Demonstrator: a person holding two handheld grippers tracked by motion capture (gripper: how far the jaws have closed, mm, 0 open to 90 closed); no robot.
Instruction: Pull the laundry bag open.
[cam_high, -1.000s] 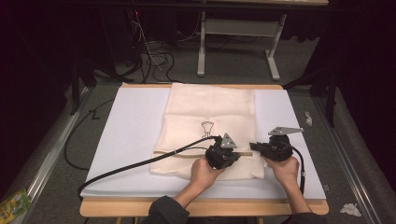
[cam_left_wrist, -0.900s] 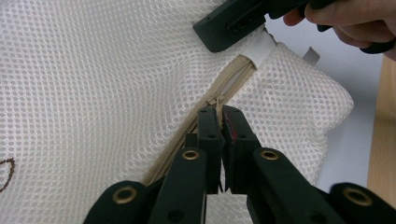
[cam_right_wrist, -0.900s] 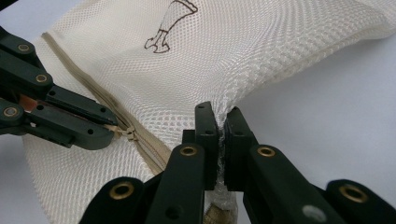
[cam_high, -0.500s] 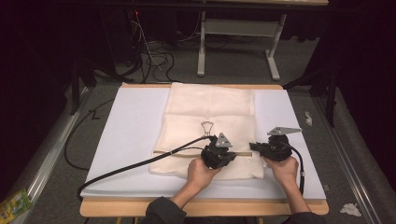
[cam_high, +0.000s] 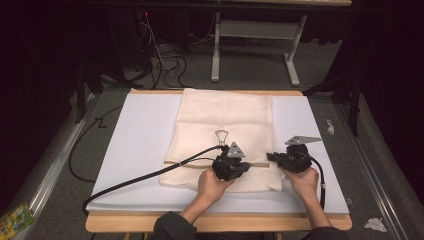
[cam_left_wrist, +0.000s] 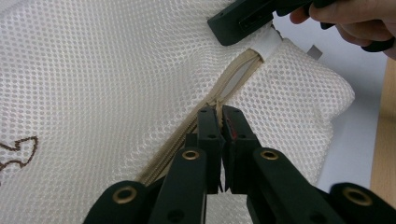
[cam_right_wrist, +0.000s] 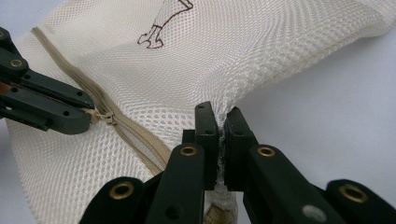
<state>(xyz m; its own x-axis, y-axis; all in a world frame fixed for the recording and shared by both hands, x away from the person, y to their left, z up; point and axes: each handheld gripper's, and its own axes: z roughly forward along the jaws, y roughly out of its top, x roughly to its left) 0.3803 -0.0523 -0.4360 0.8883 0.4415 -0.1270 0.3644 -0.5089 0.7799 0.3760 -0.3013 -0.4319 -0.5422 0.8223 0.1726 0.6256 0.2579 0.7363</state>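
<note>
1. Cream mesh bag (cam_high: 225, 135) lies flat mid-tabletop (cam_high: 140, 145), zipper (cam_right_wrist: 135, 133) along its near side.
2. Right hand-held gripper (cam_right_wrist: 221, 127) pinches the bag's right end, likely anchoring it.
3. Left hand-held gripper (cam_left_wrist: 221, 120) is clamped on the zipper pull (cam_right_wrist: 103, 115), set to slide it.

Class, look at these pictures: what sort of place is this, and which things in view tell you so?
Probably a lab or recording workshop, not a home: a white-covered table set in a dark room, loose cables on the grey floor, and a bare metal stand behind it.

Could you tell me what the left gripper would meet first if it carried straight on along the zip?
Probably the right gripper, which pinches the mesh bag at the zip's far end; depth is uncertain.
</note>
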